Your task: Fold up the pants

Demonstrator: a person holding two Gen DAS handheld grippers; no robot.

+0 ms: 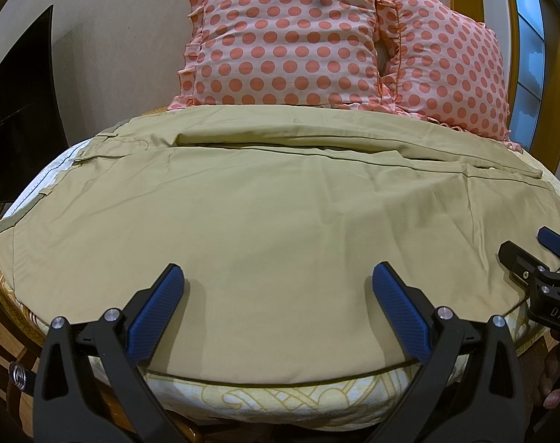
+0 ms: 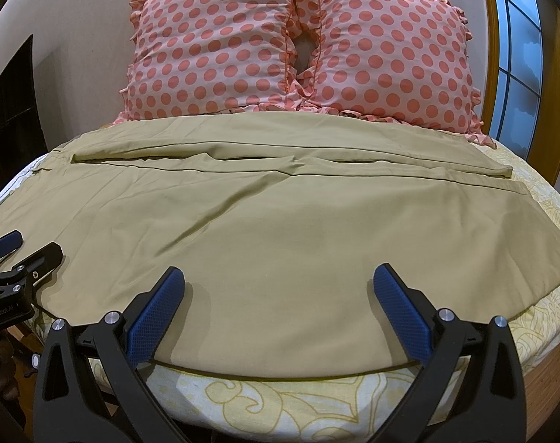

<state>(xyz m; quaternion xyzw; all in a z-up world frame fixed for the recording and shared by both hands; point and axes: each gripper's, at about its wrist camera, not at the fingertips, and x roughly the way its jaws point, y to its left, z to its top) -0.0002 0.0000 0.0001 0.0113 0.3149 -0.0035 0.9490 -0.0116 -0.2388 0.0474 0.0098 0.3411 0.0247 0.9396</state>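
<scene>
Khaki pants (image 1: 280,214) lie spread flat across the bed, waistband at the left, legs running right; they also show in the right wrist view (image 2: 280,229). One leg lies nearer me, the other behind it by the pillows. My left gripper (image 1: 278,277) is open, its blue pads just above the near edge of the pants, holding nothing. My right gripper (image 2: 278,277) is open over the near edge further right, also empty. The right gripper shows at the left view's right edge (image 1: 538,254), and the left gripper at the right view's left edge (image 2: 17,251).
The bed sheet (image 2: 280,398) is pale yellow with a scroll pattern. Two pink polka-dot pillows (image 1: 287,37) (image 2: 391,55) lean against the wall behind the pants. A dark screen (image 1: 17,110) stands at the left, a wood-framed window (image 2: 516,55) at the right.
</scene>
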